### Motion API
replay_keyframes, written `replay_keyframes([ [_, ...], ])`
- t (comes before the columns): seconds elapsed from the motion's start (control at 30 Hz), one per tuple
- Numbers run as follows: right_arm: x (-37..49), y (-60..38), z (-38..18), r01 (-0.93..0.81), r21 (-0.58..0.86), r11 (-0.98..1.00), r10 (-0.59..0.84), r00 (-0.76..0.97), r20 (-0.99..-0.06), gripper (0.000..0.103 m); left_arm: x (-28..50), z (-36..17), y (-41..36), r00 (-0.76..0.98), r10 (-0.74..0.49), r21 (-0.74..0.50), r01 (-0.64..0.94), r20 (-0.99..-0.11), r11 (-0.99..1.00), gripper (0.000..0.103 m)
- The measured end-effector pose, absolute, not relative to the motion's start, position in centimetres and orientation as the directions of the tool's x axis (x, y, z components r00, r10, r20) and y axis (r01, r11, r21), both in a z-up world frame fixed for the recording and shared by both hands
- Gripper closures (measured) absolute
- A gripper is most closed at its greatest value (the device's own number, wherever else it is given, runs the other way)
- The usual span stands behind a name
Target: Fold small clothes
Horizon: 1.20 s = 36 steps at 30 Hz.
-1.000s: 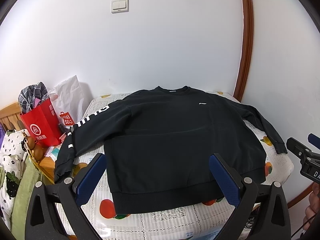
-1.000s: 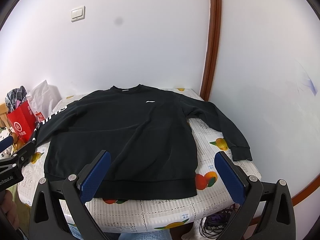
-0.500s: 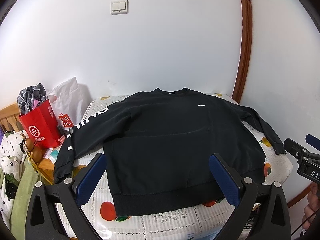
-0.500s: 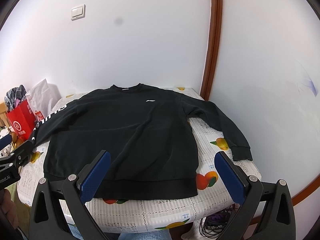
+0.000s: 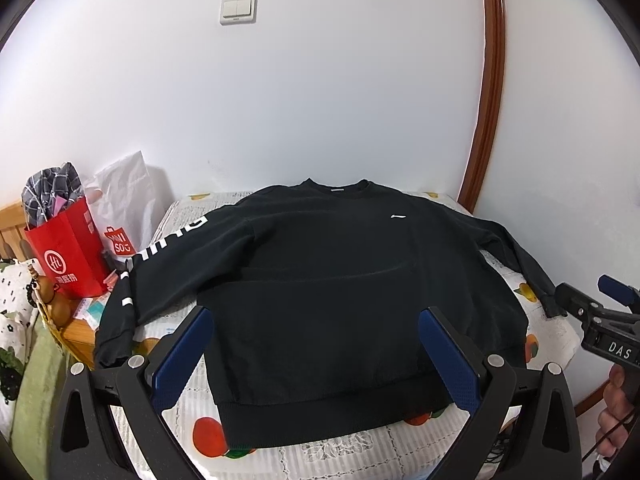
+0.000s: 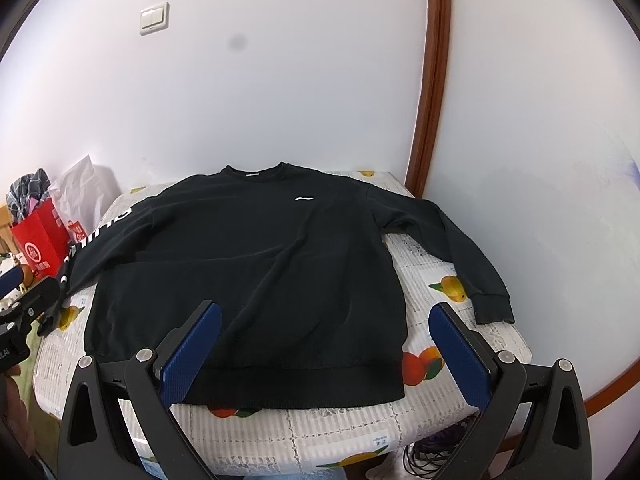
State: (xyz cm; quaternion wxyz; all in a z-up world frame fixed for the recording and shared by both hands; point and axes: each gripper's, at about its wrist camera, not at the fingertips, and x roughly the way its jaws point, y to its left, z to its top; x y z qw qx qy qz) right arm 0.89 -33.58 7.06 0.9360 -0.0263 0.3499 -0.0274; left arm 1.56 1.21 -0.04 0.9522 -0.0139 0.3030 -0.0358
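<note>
While both claws hang in the air with nothing in them, the black long-sleeved sweatshirt (image 5: 320, 288) lies flat and face up in the middle of each picture. It rests on a small table with a white cloth printed with oranges (image 6: 424, 264). Its neck is at the top, by the white wall. Its bottom band is at the low edge, near the claws. One sleeve with white letters runs to the left of the frame and hangs off the table edge. The other sleeve runs to the right and ends near the right side of the table.

The left gripper (image 5: 316, 354) shows at the bottom of its picture. Its two blue pads are wide apart and touch nothing. The right gripper (image 6: 326, 350) looks the same, low in its picture, with its pads spread wide over the bottom band.

A red paper bag (image 5: 66, 252) and a white plastic bag (image 5: 124, 204) stand at the left of the frame. A white light switch (image 5: 238, 9) is high on the wall.
</note>
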Motion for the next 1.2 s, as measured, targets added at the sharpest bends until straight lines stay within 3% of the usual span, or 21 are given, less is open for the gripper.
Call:
replay_keyframes([
  [0.37,5.7,-33.4,4.3,0.034,-0.092,0.995,-0.089,0.71,-0.699,0.001,6.2,-2.3,3.9,0.783,0.015,-0.01,-0.027,-0.622,1.0,0.0],
  [0.57,9.8,-32.6,0.5,0.015,-0.121,0.992,-0.1,0.665,-0.74,0.001,10.0,-6.5,8.5,0.714,0.144,0.06,-0.142,-0.685,0.988,0.0],
  [0.77,13.0,-31.5,-3.4,-0.025,-0.053,0.998,-0.027,0.617,-0.787,0.001,12.5,-10.6,15.1,0.63,0.259,0.109,-0.268,-0.732,0.957,0.005],
  [0.97,14.2,-29.9,-5.0,-0.061,-0.058,0.996,-0.011,0.591,-0.807,0.002,13.3,-14.3,19.4,0.546,0.366,0.216,-0.32,-0.754,0.923,0.025],
  [1.1,14.9,-29.3,-5.7,-0.066,-0.067,0.996,-0.018,0.571,-0.821,0.002,12.8,-15.9,20.9,0.513,0.358,0.205,-0.331,-0.78,0.921,0.047],
  [1.2,15.2,-28.9,-5.9,-0.079,-0.056,0.995,-0.001,0.567,-0.824,0.002,12.4,-15.6,21.3,0.512,0.421,0.246,-0.375,-0.749,0.894,0.088],
])
